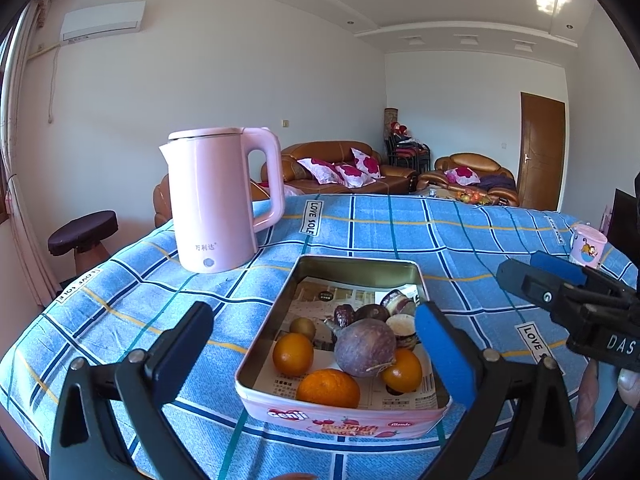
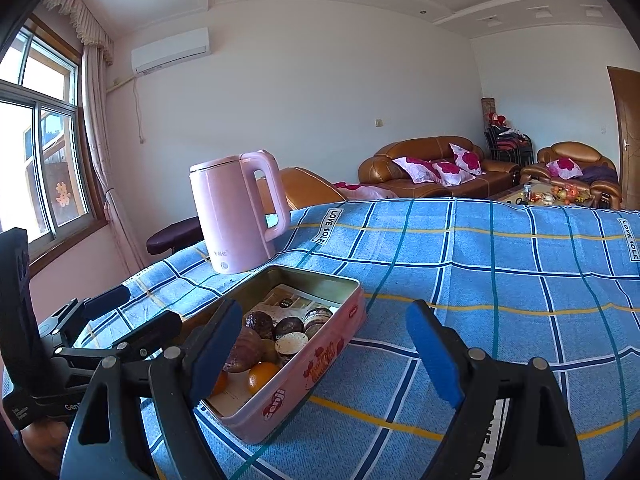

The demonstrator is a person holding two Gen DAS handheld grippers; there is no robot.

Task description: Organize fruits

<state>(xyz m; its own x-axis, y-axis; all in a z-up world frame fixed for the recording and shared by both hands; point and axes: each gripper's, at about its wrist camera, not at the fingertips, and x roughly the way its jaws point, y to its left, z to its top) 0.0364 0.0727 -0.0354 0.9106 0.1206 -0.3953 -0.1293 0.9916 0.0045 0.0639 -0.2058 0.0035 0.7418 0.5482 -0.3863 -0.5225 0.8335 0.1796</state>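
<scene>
A pink rectangular tin (image 1: 340, 420) lined with printed paper sits on the blue checked tablecloth (image 1: 460, 240). In it lie three oranges (image 1: 328, 388), a large purple fruit (image 1: 365, 347), a small kiwi (image 1: 303, 327) and several dark round pieces (image 1: 372, 312). My left gripper (image 1: 316, 344) is open and empty, its fingers either side of the tin's near end, above it. My right gripper (image 2: 328, 348) is open and empty, just right of the tin (image 2: 304, 384); it also shows at the right of the left wrist view (image 1: 560, 284).
A pink electric kettle (image 1: 218, 200) stands behind the tin to the left. A small pink cup (image 1: 587, 245) stands at the table's far right edge. Beyond the table are a stool (image 1: 84, 236), brown sofas (image 1: 340, 168) and a door (image 1: 540, 152).
</scene>
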